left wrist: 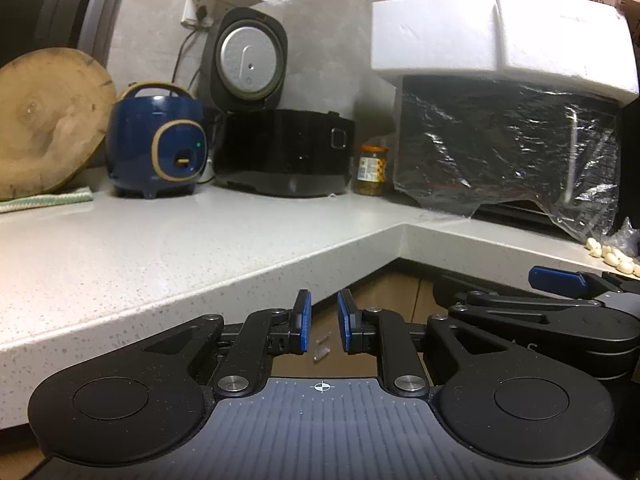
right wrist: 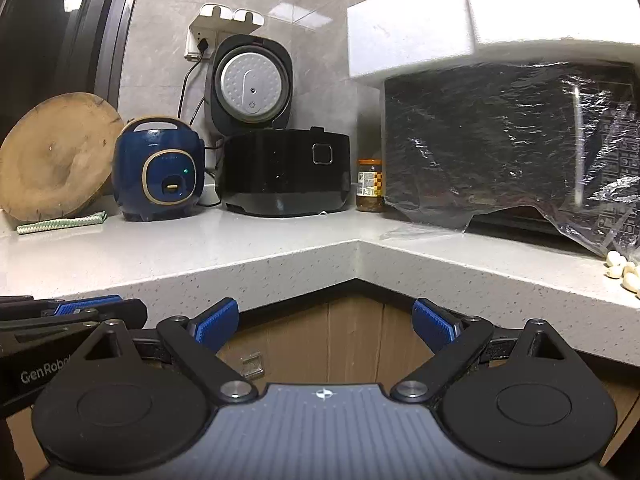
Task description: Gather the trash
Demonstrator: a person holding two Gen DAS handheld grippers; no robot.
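My left gripper (left wrist: 324, 320) hangs below the front edge of a pale stone L-shaped counter (left wrist: 160, 248), its blue pads close together with a narrow gap and nothing between them. My right gripper (right wrist: 326, 320) is wide open and empty, also below the counter edge (right wrist: 280, 276), in front of the wooden cabinet doors (right wrist: 352, 344). The right gripper shows at the right edge of the left wrist view (left wrist: 560, 280); the left gripper shows at the left edge of the right wrist view (right wrist: 80, 308). Loose clear plastic wrap (right wrist: 600, 224) drapes off a black oven. No clear piece of trash shows.
On the counter stand a round wooden board (right wrist: 56, 160), a striped cloth (right wrist: 60, 224), a blue rice cooker (right wrist: 158, 168), an open black cooker (right wrist: 284, 172), a jar (right wrist: 370, 186) and the wrapped oven (right wrist: 500, 140) with white foam blocks (right wrist: 420, 28) on top. Garlic cloves (right wrist: 622, 270) lie at right.
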